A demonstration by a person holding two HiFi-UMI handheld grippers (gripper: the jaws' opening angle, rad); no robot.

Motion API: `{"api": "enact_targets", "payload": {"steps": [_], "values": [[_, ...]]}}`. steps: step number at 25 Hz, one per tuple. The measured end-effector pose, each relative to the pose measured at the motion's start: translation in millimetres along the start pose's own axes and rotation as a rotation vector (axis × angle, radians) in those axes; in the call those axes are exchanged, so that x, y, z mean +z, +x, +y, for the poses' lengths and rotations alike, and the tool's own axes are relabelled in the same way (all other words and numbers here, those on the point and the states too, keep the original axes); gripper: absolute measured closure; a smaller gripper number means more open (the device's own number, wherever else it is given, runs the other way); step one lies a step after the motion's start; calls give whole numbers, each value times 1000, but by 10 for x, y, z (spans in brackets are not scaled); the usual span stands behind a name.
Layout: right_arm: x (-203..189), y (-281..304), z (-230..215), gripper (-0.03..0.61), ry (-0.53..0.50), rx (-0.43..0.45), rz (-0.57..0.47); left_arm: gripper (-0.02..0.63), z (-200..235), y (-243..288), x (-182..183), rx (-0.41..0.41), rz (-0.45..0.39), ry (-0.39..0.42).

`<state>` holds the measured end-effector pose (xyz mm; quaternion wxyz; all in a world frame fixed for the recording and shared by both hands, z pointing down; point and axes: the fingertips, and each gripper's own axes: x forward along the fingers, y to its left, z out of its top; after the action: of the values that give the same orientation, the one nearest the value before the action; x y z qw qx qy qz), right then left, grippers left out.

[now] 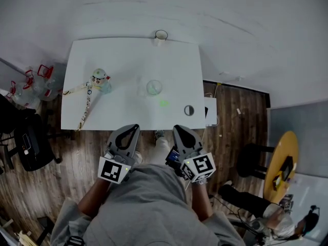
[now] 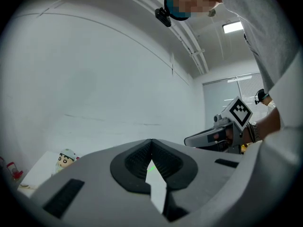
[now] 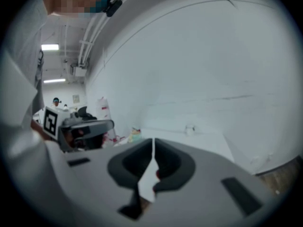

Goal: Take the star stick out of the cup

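A clear glass cup (image 1: 154,87) stands in the middle of the white table (image 1: 128,55). A small green thing (image 1: 163,103) lies just in front of it; I cannot tell what it is. A white cup (image 1: 161,35) sits at the far edge and shows small in the right gripper view (image 3: 190,129). No star stick is plain to see. My left gripper (image 1: 134,127) and right gripper (image 1: 179,128) hover side by side at the table's near edge. Both are shut with nothing between the jaws (image 2: 151,142) (image 3: 153,141).
A cartoon figure toy (image 1: 100,78) with thin sticks (image 1: 84,109) lies at the table's left. A small round disc (image 1: 189,110) sits near the right front corner. Water jugs (image 1: 31,86), a black chair (image 1: 28,142) and a yellow round table (image 1: 284,160) stand around on the wooden floor.
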<state>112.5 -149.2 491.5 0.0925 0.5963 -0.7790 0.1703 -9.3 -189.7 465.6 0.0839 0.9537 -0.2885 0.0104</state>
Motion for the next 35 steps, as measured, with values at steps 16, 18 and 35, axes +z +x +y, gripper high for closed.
{"api": "enact_targets", "payload": {"steps": [16,18,35], "values": [[-90,633,-309,540,-253,196,175,583,157,256,1,199,14,-21],[-122,692,-320,540,-285,228,200,583,150,285,-12,223,20,-30],[-444,1094,-311,407,-491,458,342,583,184,318,-44,435,4,-39]]}}
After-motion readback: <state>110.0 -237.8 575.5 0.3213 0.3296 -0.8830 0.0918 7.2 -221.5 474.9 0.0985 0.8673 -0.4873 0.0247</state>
